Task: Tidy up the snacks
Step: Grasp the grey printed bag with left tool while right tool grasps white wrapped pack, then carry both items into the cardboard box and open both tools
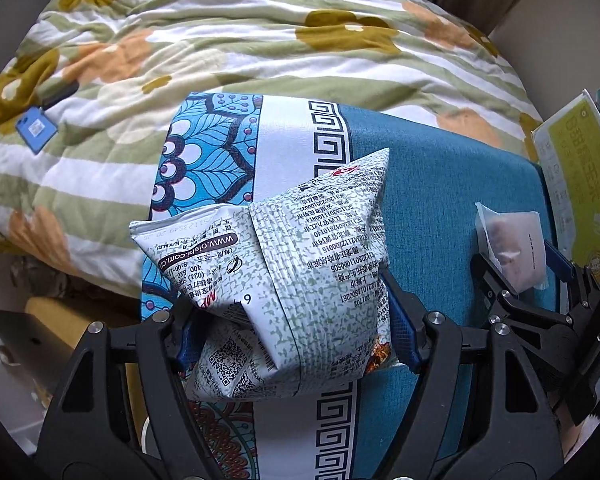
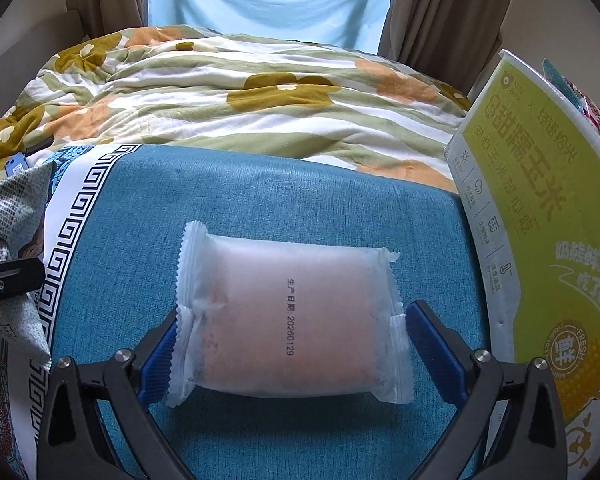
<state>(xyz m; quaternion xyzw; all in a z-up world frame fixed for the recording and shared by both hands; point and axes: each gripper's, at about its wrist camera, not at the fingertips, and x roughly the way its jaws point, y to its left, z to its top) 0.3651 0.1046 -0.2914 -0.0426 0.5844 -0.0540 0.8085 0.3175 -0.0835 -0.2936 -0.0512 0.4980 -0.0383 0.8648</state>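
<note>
Clamping the printed snack bag (image 1: 300, 264), the left gripper (image 1: 296, 332) grips, while the right gripper (image 2: 292, 344) stands apart around the frosted packet (image 2: 284, 320).

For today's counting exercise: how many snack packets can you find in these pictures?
3. A speckled bag between the left hand-held gripper's fingers; a frosted packet on the blue cloth; a green pack standing at right. Another may hide behind it.

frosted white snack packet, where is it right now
In the right wrist view the frosted white packet lies on the teal cloth, between the right gripper's open blue pads, left of the green corn package.
</note>
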